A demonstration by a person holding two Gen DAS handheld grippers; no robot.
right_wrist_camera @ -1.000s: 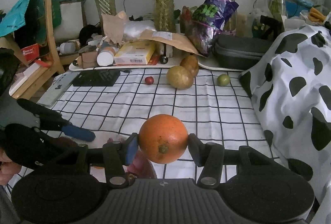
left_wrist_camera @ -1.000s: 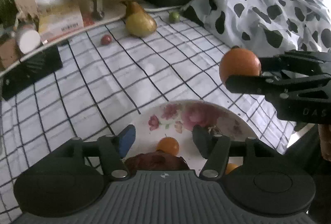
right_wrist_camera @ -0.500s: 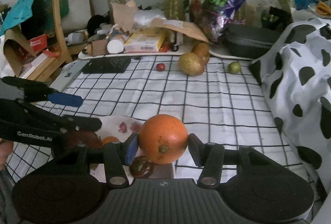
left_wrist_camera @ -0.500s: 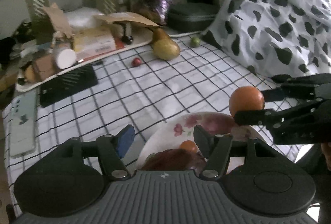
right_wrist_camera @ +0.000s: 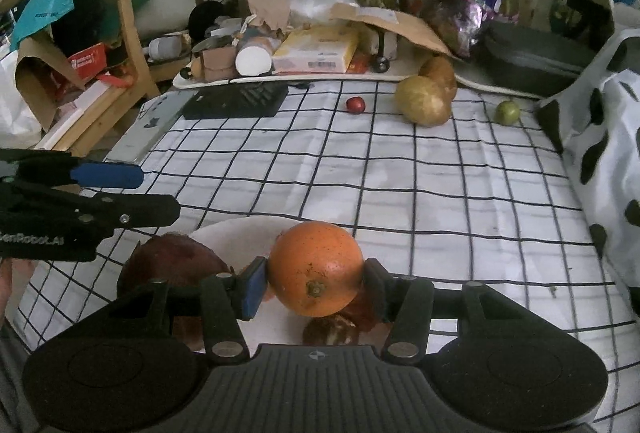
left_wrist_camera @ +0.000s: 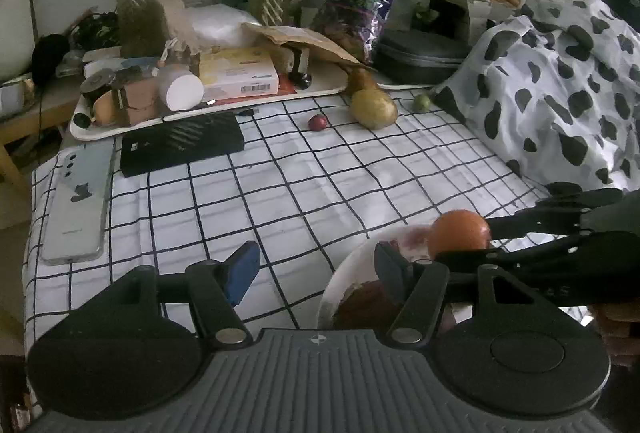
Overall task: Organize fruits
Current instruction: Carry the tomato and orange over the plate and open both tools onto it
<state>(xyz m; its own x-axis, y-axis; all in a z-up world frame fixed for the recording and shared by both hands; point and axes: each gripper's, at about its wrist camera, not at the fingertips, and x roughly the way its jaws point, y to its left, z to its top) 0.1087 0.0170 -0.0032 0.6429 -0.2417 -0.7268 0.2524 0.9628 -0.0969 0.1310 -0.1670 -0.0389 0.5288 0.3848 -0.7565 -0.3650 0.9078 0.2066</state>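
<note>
My right gripper (right_wrist_camera: 316,283) is shut on an orange (right_wrist_camera: 316,269) and holds it just over a white floral plate (right_wrist_camera: 240,227) at the near edge of the checked cloth. A dark red fruit (right_wrist_camera: 172,265) and a brown one (right_wrist_camera: 332,329) lie on that plate. In the left wrist view the orange (left_wrist_camera: 460,233) hangs over the plate (left_wrist_camera: 340,273) at lower right. My left gripper (left_wrist_camera: 316,267) stands open and empty, left of the plate. A yellow-brown pear (left_wrist_camera: 374,107), a small red fruit (left_wrist_camera: 318,122) and a small green fruit (left_wrist_camera: 421,102) lie at the far end.
A phone (left_wrist_camera: 78,201) and a black box (left_wrist_camera: 182,147) lie at the left of the cloth. A cluttered white tray (left_wrist_camera: 120,129) and a black case (left_wrist_camera: 420,57) line the back. A cow-print blanket (left_wrist_camera: 560,93) rises along the right side.
The right gripper has carried the orange lower and over the plate. The left gripper has drawn back and to the left, so the plate now lies to its right.
</note>
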